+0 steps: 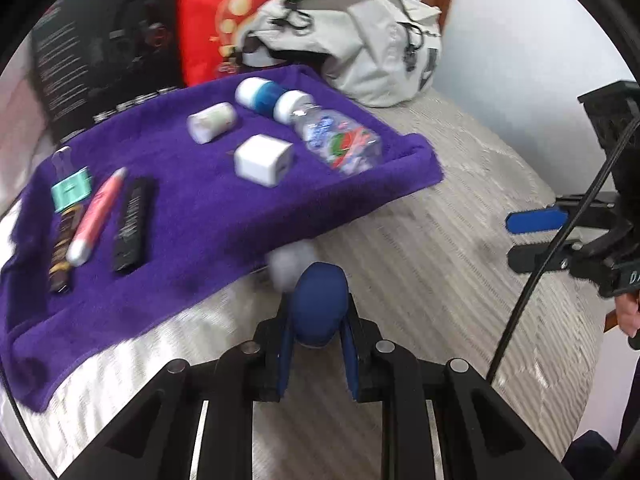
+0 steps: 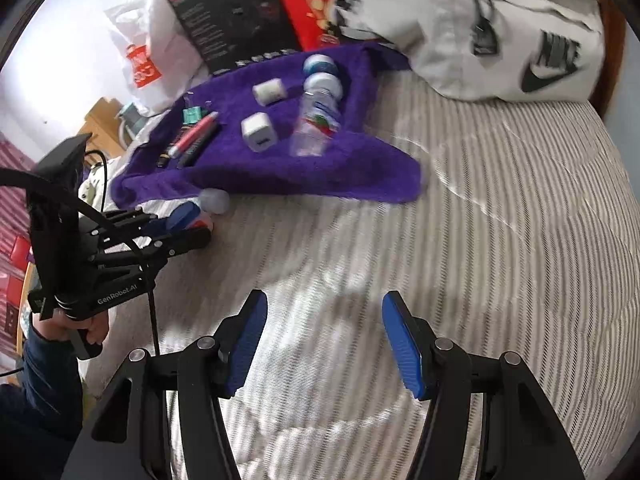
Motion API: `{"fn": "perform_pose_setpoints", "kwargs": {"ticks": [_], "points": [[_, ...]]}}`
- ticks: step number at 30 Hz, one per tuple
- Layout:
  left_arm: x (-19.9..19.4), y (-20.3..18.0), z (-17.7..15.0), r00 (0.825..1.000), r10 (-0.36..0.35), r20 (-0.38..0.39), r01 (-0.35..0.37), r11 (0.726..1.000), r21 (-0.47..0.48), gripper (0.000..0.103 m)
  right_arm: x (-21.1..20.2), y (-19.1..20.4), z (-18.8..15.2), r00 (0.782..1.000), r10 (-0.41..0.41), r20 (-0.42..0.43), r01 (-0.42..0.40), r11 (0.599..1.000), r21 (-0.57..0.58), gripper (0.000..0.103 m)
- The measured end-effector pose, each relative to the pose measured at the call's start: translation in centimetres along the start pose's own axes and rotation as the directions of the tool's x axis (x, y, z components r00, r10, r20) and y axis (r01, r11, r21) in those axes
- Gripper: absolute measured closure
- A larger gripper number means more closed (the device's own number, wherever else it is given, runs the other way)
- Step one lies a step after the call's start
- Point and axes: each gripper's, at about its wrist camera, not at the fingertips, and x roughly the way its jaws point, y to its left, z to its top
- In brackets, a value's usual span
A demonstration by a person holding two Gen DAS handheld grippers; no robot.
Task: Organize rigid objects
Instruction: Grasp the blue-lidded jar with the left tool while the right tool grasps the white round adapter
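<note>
towel (image 1: 208, 216) on bed (image 1: 440, 264) | charger (image 1: 263, 159) between roll (image 1: 211, 122) and bottle (image 1: 336, 140) | backpack (image 1: 360, 36) behind

Left gripper (image 1: 316, 320), bottom centre of frame, is closed on a dark blue rounded object (image 1: 318, 304); a blurred pale grey cap or ball (image 1: 290, 264) sits at its far end, identity unclear. Purple towel (image 1: 208, 216) spans the left and centre, over a striped bedcover (image 1: 440, 280). On the towel, left group: teal binder clip (image 1: 70, 188), pink tube (image 1: 96, 216), black bar (image 1: 130, 226), dark brown stick (image 1: 64, 252). Centre: white cube charger (image 1: 262, 160), small white roll (image 1: 212, 122). Upper centre: blue-and-white container (image 1: 266, 96), touching a clear plastic bottle (image 1: 336, 140). Right gripper (image 1: 536, 236) at right edge, jaws apart. Beige backpack (image 1: 356, 40) at top.
</note>
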Motion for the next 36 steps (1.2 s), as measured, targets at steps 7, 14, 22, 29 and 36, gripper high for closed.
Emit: {"fn": "perform_pose_setpoints", "kwargs": {"ticks": [7, 14, 22, 29, 36], "points": [[-3.3, 4.6, -4.1, 0.997, 0.073, -0.004, -0.073, 0.989, -0.129, 0.083, 2.9, 6.1, 2.6, 0.997, 0.073, 0.018, -0.071, 0.994, -0.086, 0.043], [-5.5, 7.1, -7.4, 0.997, 0.074, 0.029, -0.066, 0.972, -0.227, 0.083, 7.2, 10.9, 4.4, 0.999, -0.025, 0.033, 0.027, 0.997, -0.075, 0.043], [-5.8, 8.2, -8.2, 0.997, 0.035, 0.067, -0.017, 0.969, -0.245, 0.082, 9.6, 11.9, 5.0, 0.985, -0.157, 0.073, 0.158, 0.987, -0.005, 0.045], [-6.0, 8.6, -8.7, 0.996, 0.013, 0.083, 0.007, 0.971, -0.238, 0.082, 10.6, 13.0, 5.1, 0.955, -0.266, 0.130, 0.270, 0.963, -0.018, 0.053], [-6.2, 8.8, -9.0, 0.996, 0.001, 0.094, 0.022, 0.972, -0.236, 0.082, 8.4, 10.8, 3.1, 0.975, -0.207, 0.076, 0.211, 0.976, -0.049, 0.067]]}}
